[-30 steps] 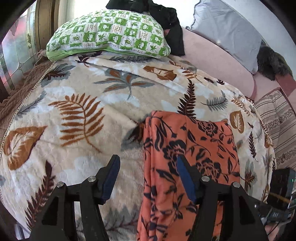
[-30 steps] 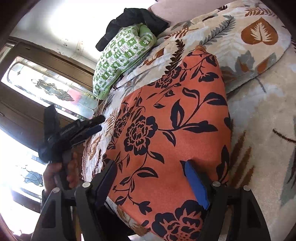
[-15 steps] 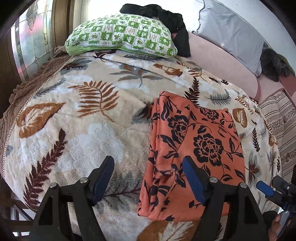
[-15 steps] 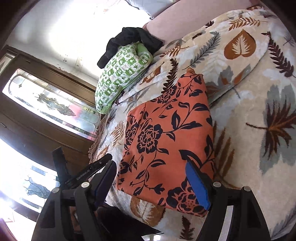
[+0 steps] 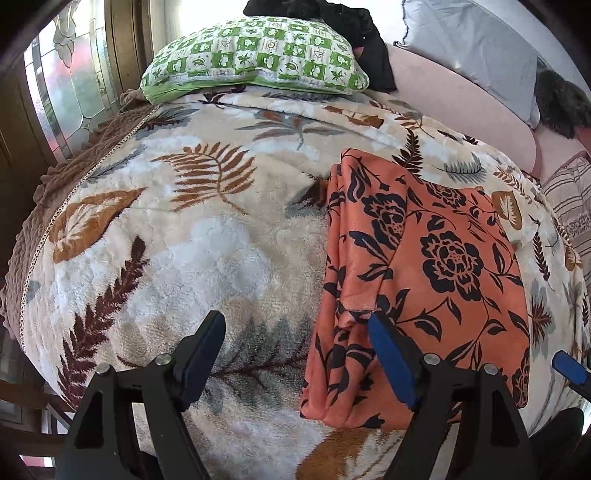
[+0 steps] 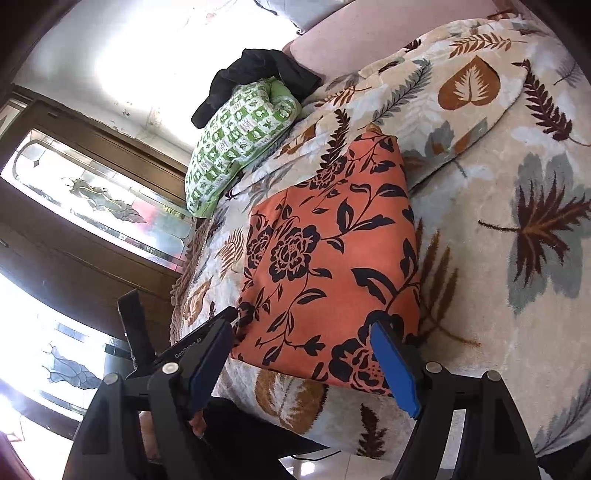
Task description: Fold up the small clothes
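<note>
An orange garment with black flowers (image 5: 424, 266) lies folded in a flat rectangle on the leaf-patterned blanket (image 5: 207, 258), close to the bed's near edge. My left gripper (image 5: 295, 332) hovers open above the garment's bunched left edge, with nothing between its blue pads. In the right wrist view the same garment (image 6: 332, 258) lies just beyond my right gripper (image 6: 303, 328), which also stands open and holds nothing. A blue tip of the right gripper (image 5: 569, 365) shows at the garment's right side. The left gripper (image 6: 147, 332) appears at the lower left of the right wrist view.
A green checked pillow (image 5: 255, 59) with a black garment (image 5: 332, 18) behind it lies at the head of the bed. A grey pillow (image 5: 472, 48) and pink sheet (image 5: 461, 107) are at the back right. Stained-glass panes (image 5: 66, 92) in dark wood frames flank the left.
Both grippers have drawn back from the orange garment, so more of it and the bed's near edge shows. The left jaws stand a little wider. The garment lies still.
</note>
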Available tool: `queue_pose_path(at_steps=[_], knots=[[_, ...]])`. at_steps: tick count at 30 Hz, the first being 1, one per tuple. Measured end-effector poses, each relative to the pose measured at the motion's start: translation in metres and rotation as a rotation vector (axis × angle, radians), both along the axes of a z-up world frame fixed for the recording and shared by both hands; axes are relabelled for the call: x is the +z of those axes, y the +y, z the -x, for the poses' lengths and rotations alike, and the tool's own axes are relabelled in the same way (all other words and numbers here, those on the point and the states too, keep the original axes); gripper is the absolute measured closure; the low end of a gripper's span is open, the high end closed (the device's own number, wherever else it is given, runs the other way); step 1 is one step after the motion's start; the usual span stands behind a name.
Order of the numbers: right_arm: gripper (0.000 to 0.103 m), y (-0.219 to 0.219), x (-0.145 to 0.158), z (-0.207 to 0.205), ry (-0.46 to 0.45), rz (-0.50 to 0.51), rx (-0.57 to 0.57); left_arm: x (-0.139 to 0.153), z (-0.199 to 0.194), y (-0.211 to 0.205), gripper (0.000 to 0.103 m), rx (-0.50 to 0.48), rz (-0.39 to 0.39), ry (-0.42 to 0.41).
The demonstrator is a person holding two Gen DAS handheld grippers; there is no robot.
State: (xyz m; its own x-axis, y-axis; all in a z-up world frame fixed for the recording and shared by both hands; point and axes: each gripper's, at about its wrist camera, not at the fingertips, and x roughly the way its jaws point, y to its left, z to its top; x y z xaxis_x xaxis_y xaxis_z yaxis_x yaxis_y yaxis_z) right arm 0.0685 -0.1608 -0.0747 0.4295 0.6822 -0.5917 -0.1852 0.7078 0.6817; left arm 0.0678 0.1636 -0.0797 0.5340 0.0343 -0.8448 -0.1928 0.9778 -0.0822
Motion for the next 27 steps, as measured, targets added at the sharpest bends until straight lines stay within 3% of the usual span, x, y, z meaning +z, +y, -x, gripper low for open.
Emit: queue_pose_path(at_steps=[6, 15, 18, 19, 21, 24, 27], knots=[[0.023, 0.015, 0.01, -0.011, -0.019, 0.033, 0.027, -0.001, -0.001, 0.002, 0.022, 0.005, -0.011, -0.015], [0.023, 0.041, 0.016, -0.062, -0.054, 0.074, 0.044, -0.01, -0.008, 0.01, 0.022, 0.015, -0.002, -0.018], [0.018, 0.049, -0.006, -0.092, -0.017, 0.076, 0.054, -0.013, -0.011, 0.01, 0.022, 0.015, -0.015, -0.019], [0.013, 0.051, -0.024, -0.105, 0.032, 0.094, 0.05, -0.014, -0.012, 0.01, 0.022, 0.012, -0.014, -0.017], [0.013, 0.049, -0.054, -0.122, 0.115, 0.062, 0.04, -0.015, -0.013, 0.011, 0.021, 0.013, -0.006, -0.009], [0.013, 0.04, -0.041, -0.116, 0.123, 0.001, 0.022, -0.007, -0.011, 0.017, 0.021, 0.024, 0.047, -0.03], [0.013, 0.026, -0.022, -0.096, 0.073, -0.02, 0.044, 0.007, -0.01, 0.022, 0.021, 0.005, 0.174, -0.079]])
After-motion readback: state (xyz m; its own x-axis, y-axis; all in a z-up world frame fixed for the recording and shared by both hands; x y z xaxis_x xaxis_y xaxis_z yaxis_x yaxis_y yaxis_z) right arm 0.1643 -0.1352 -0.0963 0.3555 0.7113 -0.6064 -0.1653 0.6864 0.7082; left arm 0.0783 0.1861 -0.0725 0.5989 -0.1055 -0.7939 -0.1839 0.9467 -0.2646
